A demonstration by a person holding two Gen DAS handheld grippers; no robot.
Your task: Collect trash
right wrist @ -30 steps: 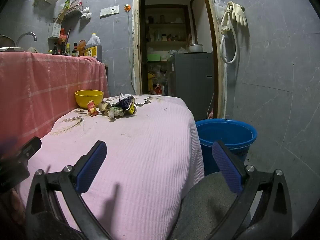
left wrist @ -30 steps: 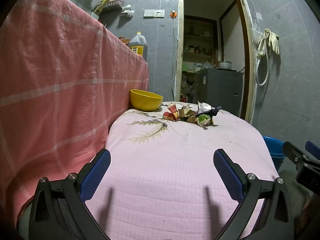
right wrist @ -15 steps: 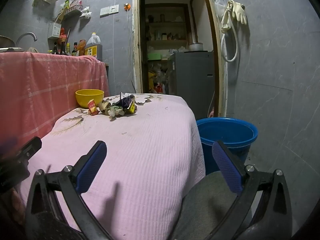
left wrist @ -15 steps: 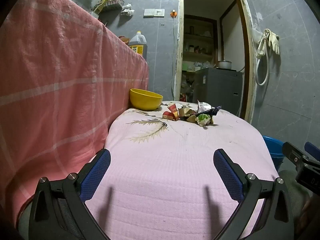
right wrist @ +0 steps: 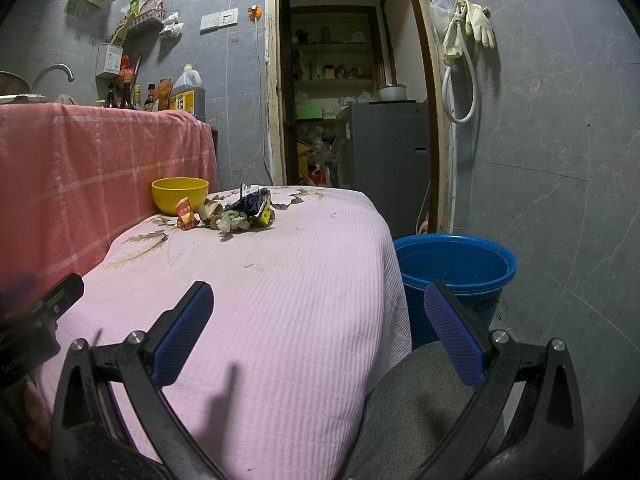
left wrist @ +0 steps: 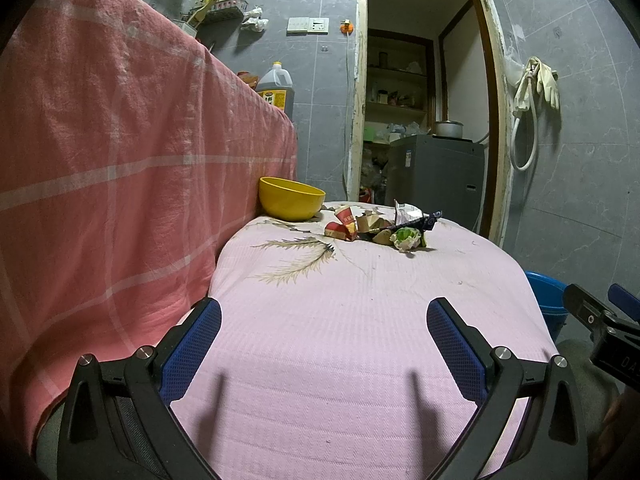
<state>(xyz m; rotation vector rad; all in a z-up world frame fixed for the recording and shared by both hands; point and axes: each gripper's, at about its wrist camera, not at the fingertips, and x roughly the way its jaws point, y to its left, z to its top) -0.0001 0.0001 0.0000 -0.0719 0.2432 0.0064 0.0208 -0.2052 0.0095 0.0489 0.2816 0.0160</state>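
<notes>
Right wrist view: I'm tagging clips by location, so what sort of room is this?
Most likely a home kitchen: a faucet behind the cloth-draped counter, sauce bottles and a big oil jug on it, and rubber gloves hanging on the tiled wall.

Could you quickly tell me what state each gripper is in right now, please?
Left gripper: open, holding nothing, above the pink tablecloth.
Right gripper: open, holding nothing, fingers apart at the table's near edge.

A desk under a pink leaf-print cloth (left wrist: 360, 320) carries a yellow bowl (left wrist: 291, 199) at its far edge — a trash pile (left wrist: 380, 227) lies just beside the bowl.
</notes>
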